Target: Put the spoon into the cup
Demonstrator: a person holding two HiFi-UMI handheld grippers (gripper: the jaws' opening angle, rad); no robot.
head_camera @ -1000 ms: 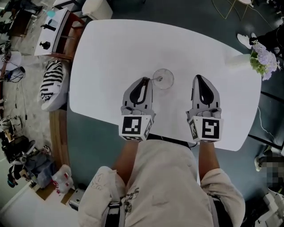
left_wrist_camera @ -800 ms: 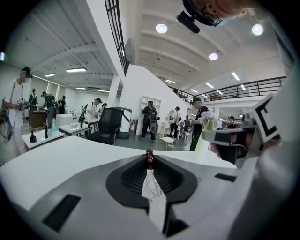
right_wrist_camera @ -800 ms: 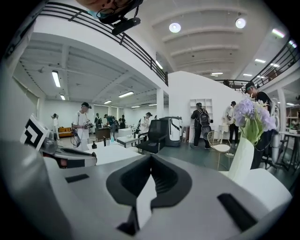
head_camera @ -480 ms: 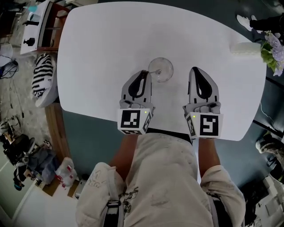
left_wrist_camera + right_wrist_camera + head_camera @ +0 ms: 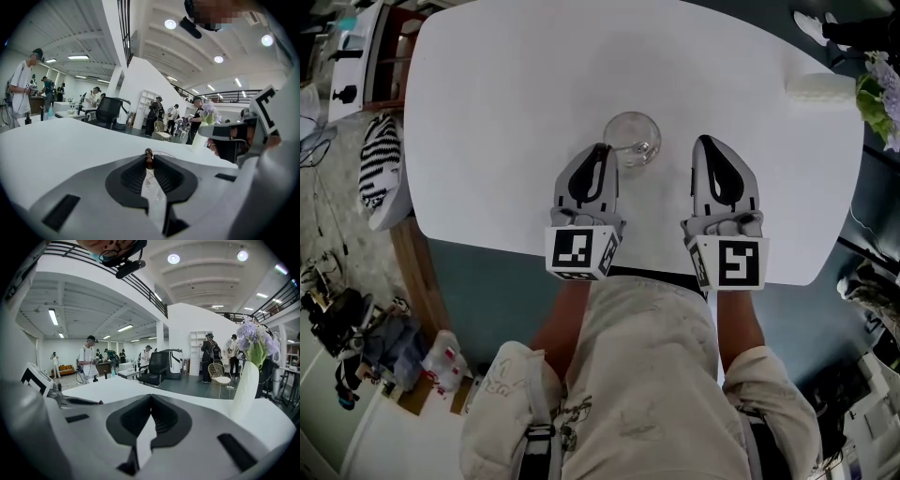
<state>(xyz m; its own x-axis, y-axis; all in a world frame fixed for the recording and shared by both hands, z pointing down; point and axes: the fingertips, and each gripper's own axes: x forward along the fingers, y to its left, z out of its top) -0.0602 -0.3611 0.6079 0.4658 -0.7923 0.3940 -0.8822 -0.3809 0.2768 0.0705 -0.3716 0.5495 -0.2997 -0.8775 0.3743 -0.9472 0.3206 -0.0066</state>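
Note:
A clear glass cup [image 5: 634, 133] stands on the white table [image 5: 506, 112], just ahead of my left gripper [image 5: 603, 149]. The left gripper is shut on the spoon's thin handle. Its small dark knob end [image 5: 149, 155] pokes up between the closed jaw tips in the left gripper view. From above, the spoon [image 5: 621, 150] reaches from the jaw tips to the cup's near rim, and its bowl end is hard to make out through the glass. My right gripper [image 5: 703, 142] hovers to the right of the cup, and its jaws [image 5: 150, 397] are shut with nothing between them.
A white vase [image 5: 816, 86] with purple flowers [image 5: 879, 89] lies toward the table's far right corner, and it rises close on the right in the right gripper view [image 5: 245, 385]. Both grippers are near the table's front edge [image 5: 656, 272]. People and office furniture fill the room behind.
Both grippers have sunk toward the table, side by side. The left one still holds the spoon at the cup, and the right one stays shut.

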